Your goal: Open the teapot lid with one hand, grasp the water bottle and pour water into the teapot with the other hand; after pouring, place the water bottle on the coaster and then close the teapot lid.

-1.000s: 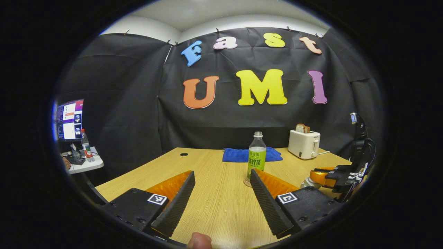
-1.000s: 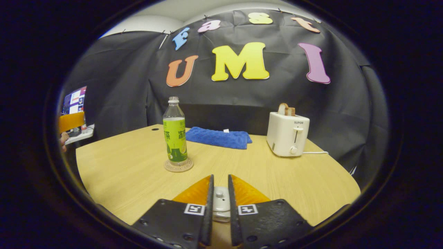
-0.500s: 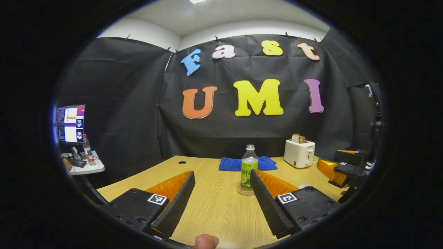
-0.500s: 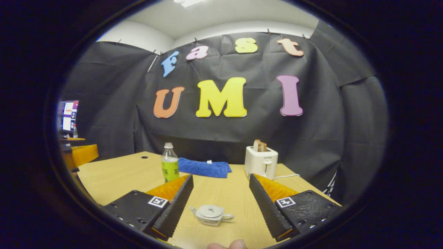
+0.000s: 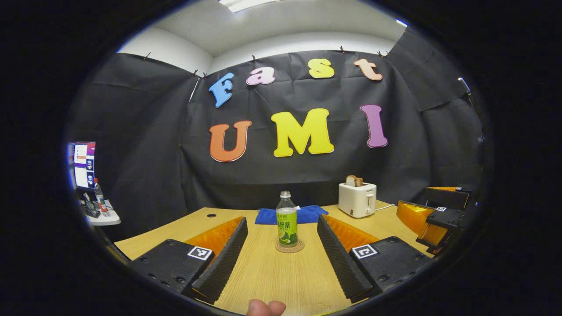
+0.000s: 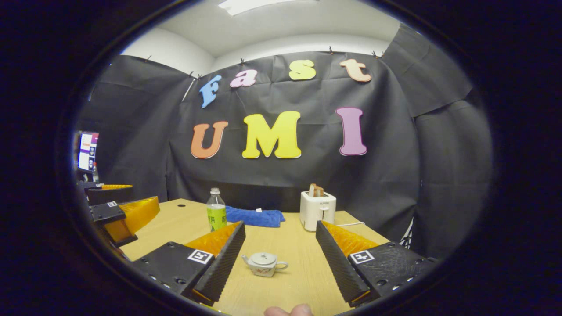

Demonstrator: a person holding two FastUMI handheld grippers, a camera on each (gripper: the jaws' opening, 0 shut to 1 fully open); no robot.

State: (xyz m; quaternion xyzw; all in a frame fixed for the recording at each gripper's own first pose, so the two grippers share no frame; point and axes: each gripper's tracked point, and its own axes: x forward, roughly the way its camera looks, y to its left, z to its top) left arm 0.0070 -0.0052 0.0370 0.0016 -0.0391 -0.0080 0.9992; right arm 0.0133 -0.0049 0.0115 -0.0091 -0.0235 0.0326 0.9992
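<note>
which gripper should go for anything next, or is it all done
Neither, it looks done. The teapot has its lid on between the right gripper's open fingers, and the water bottle stands on the coaster ahead of the open left gripper.

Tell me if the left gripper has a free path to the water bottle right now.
Probably yes. The left gripper is open, and the water bottle stands upright on its coaster straight ahead between the fingers, with only bare table between. The blue cloth lies behind it.
</note>
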